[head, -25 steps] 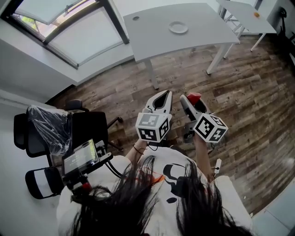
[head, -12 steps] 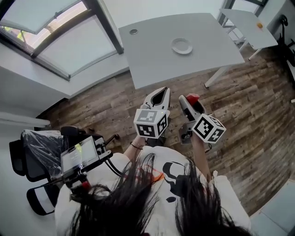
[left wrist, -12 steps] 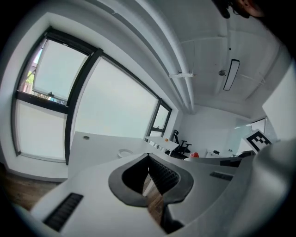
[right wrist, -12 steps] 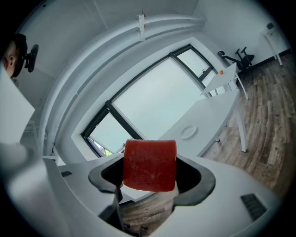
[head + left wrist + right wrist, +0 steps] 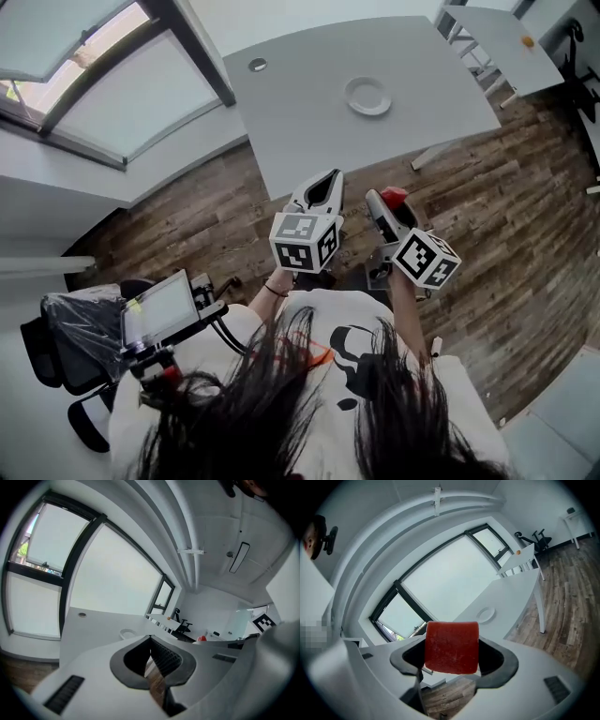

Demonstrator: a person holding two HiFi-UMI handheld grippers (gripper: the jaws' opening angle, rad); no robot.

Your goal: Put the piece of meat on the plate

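Note:
A red piece of meat fills the jaws of my right gripper, which is shut on it; in the head view the meat shows as a red tip on the right gripper above the wooden floor. A white plate lies on the grey table ahead, well beyond both grippers. It shows small in the right gripper view as the plate and faintly in the left gripper view as the plate. My left gripper is shut with nothing in it, near the table's front edge.
A large window runs along the left wall. A second white table with a small orange object stands at the back right. An office chair covered in plastic and a device with a screen sit at the person's left.
The person has stepped forward: the table and plate have come nearer and lower in the head view. Both grippers keep the same pose, the right still holding the meat.

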